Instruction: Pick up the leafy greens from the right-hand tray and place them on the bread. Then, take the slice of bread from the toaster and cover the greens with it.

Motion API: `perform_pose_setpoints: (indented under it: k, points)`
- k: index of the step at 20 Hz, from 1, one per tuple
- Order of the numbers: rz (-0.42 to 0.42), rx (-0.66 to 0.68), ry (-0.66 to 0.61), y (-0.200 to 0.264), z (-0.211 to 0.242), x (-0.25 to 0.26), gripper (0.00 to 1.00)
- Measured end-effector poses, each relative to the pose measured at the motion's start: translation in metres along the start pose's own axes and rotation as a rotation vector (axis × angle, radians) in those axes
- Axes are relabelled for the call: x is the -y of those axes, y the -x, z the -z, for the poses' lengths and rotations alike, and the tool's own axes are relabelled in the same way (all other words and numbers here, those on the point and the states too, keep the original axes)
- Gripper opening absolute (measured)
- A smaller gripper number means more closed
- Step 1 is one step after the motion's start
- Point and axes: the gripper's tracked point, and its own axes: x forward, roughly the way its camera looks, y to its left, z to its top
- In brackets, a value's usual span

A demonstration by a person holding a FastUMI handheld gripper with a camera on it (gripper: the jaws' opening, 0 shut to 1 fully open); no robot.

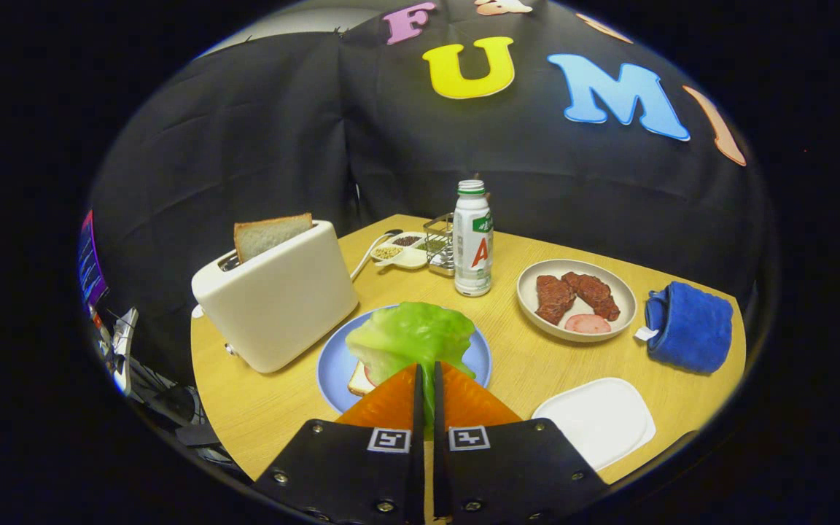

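Note:
A light green lettuce leaf (413, 337) hangs over the blue plate (332, 368), and my gripper (427, 370) is shut on its near edge, the fingers almost together. Under the leaf a slice of bread (359, 380) with something pink on it lies on the plate, mostly hidden. A white toaster (278, 295) stands left of the plate with a bread slice (270, 235) sticking up from its slot. An empty white tray (599, 419) lies to the right of my fingers.
A white bottle with a green cap (473, 240) stands beyond the plate. A round plate with meat slices (577, 297) and a rolled blue cloth (688, 326) sit at the right. A small seasoning dish (402, 251) and a wire rack (440, 244) are at the back.

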Motion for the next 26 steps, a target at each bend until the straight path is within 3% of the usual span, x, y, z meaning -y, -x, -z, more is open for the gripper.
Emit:
perform_pose_setpoints:
  k: [6, 12, 16, 17, 19, 26]
  points:
    - [-0.038, -0.042, 0.001, -0.035, 0.003, -0.025, 0.05]
    - [0.010, -0.037, 0.043, -0.048, 0.005, -0.021, 0.05]
    - [0.009, -0.047, 0.057, -0.045, 0.010, -0.020, 0.18]
    - [0.023, -0.036, 0.065, -0.044, 0.010, -0.016, 0.29]
    - [0.033, 0.027, 0.046, -0.033, -0.001, -0.011, 0.42]
    - [0.094, 0.254, -0.045, 0.020, -0.031, -0.014, 0.43]
